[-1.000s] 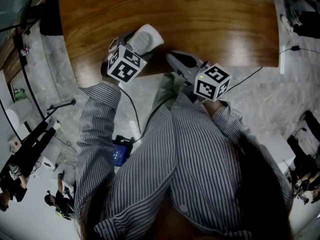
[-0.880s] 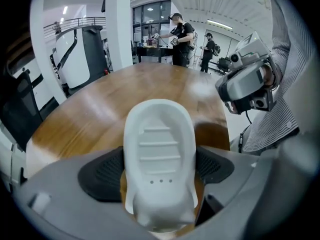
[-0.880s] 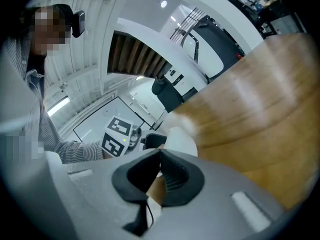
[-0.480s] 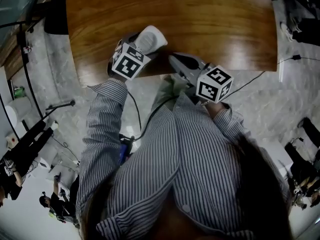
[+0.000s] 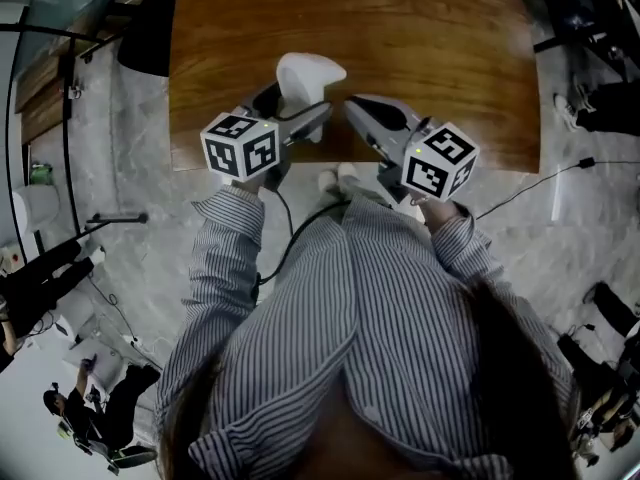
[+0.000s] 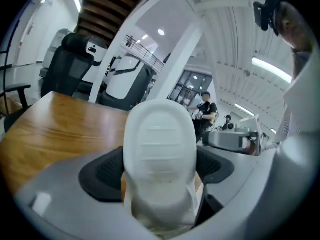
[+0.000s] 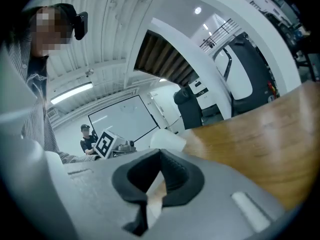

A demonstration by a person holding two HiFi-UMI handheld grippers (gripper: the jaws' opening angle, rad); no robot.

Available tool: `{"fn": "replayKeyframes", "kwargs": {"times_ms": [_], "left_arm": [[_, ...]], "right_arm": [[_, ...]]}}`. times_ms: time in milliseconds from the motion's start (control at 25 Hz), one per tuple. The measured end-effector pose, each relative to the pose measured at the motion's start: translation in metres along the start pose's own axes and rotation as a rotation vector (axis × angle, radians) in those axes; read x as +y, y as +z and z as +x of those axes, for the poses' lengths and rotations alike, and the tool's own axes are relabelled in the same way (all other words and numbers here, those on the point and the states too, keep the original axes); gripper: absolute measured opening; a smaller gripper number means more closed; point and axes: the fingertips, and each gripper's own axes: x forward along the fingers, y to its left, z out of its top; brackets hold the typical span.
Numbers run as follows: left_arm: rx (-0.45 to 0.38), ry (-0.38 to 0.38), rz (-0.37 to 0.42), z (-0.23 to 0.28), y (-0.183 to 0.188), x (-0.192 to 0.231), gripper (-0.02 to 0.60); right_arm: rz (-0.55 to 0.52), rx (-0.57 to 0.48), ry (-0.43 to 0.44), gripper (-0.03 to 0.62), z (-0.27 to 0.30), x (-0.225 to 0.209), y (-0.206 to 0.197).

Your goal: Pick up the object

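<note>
Your left hand-held gripper [image 5: 292,108] has its jaws closed on the white object [image 5: 308,73]. In the left gripper view the dark pads press against both of its sides, and its ridged, rounded face fills the space between them and rises well past the jaw tips. So the grasp itself looks done. What you cannot confirm from these views is whether the object has cleared the counter [image 5: 430,38]. The wooden top lies ahead of and below the jaws, and the object's lower end is hidden down between them. In the head view it stands over the counter's near edge, which suggests it is lifted or close to it.

Your right hand-held gripper [image 7: 160,156] holds nothing. Its pads meet at the tips, with only a narrow slit lower down, and through that slit you see just the counter beyond. It sits just beside the left one, to that gripper's right, and apart from the object.

What remains, as far as I can judge, is to raise the object plainly off the wood and keep the squeeze steady, since so much of it stands above the pads.
</note>
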Motion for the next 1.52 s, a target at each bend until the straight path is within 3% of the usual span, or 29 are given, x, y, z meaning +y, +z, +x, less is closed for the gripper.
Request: {"fn": "replayKeyframes", "kwargs": {"times_ms": [280, 440, 680, 1520], "left_arm": [[-0.408, -0.02, -0.143, -0.055, 0.047, -0.02, 0.445], [-0.517, -0.004, -0.212, -0.081, 0.046, -0.018, 0.445], [-0.553, -0.003, -0.289, -0.092, 0.032, -0.013, 0.445], [-0.547, -0.015, -0.271, -0.089, 0.031, -0.027, 0.445]], "right_arm": [[-0.118, -0.041, 0.007, 0.002, 0.009, 0.022, 0.034], [-0.142, -0.069, 0.003, 0.002, 0.02, 0.036, 0.041], [-0.144, -0.06, 0.006, 0.002, 0.027, 0.044, 0.028], [-0.185, 0.0, 0.009, 0.002, 0.025, 0.054, 0.008]]}}
